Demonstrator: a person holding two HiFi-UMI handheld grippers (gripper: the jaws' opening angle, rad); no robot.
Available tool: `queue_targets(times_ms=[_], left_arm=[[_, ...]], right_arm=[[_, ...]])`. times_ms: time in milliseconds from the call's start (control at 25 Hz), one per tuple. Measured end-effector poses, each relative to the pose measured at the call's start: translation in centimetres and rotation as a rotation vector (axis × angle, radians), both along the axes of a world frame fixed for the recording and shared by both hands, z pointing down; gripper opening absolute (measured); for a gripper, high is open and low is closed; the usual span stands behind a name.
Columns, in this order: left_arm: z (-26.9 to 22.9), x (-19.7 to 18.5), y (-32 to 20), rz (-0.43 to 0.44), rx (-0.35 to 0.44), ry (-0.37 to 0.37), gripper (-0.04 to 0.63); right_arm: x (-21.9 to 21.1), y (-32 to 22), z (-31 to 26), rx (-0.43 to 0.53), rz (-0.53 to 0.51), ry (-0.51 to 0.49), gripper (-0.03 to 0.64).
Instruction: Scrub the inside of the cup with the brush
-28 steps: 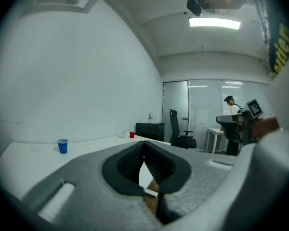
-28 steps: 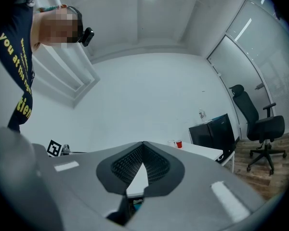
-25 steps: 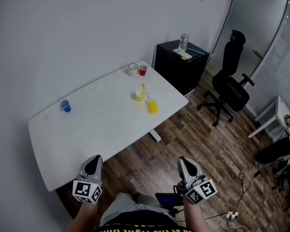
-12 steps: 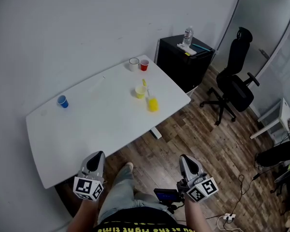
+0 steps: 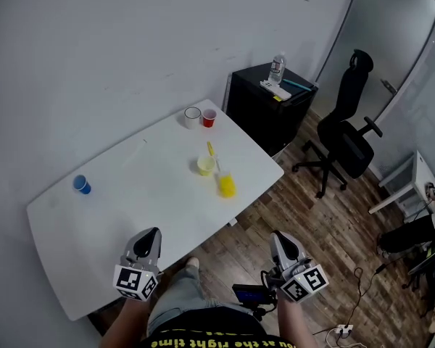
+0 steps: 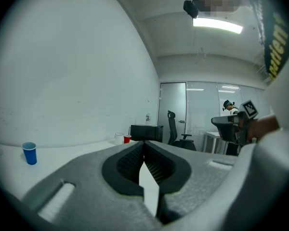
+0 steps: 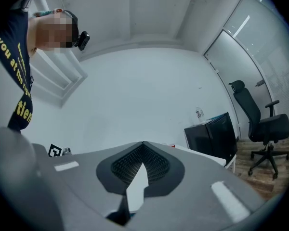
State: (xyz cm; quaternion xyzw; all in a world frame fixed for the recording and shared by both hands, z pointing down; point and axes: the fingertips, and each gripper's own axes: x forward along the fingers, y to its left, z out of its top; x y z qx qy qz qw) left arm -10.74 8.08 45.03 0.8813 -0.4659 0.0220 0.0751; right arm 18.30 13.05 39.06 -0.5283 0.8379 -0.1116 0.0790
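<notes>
Scrubbing hasn't begun, as I judge it. Nearest me, my left gripper [image 5: 149, 236] and right gripper [image 5: 282, 241] each have their jaws pressed together on nothing, and both are well apart from the cups. Farther out on the table [image 5: 116, 201], near its right edge, the pale yellow cup [image 5: 205, 167] stands with what looks like the brush [image 5: 210, 149] propped in it. A deeper yellow cup [image 5: 227, 186] is just beside it. Reaching, gripping and scrubbing all remain.

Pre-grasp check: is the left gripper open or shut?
Shut. In its own view the left gripper has both jaws meeting at the tips, with nothing between them.
</notes>
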Motion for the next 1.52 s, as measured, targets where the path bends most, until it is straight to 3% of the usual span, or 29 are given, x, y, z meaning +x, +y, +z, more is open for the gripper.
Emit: queue_targets(times_ms=[280,520,800,1040,1520], left_arm=[[-1.0,1.0,-7.4,0.079,0.042,0.013,0.002],[-0.6,0.7,-12.4,0.112,-0.005,0.036,0.002],[0.2,0.8,-14.5,0.171,-0.049,0.060,0.002],[0.9,1.1,-16.0,0.166,-0.048,0.074,0.002],[0.7,2.5,-17.2,0.112,-0.025,0.034,0.002]], right_arm=[[-1.3,-6.3,-0.4,-0.010,0.025,0.008,0.003],[-2.2,-10.9,0.1,-0.050,0.048,0.008,0.003],[-4.4,-15.2,-0.3,-0.087,0.035,0.034,0.003],[-6.8,-18.2,-0.2,-0.087,-0.043,0.049,0.003],[-6.8,-20.9,0.7,-0.092,-0.153,0.025,0.003]])
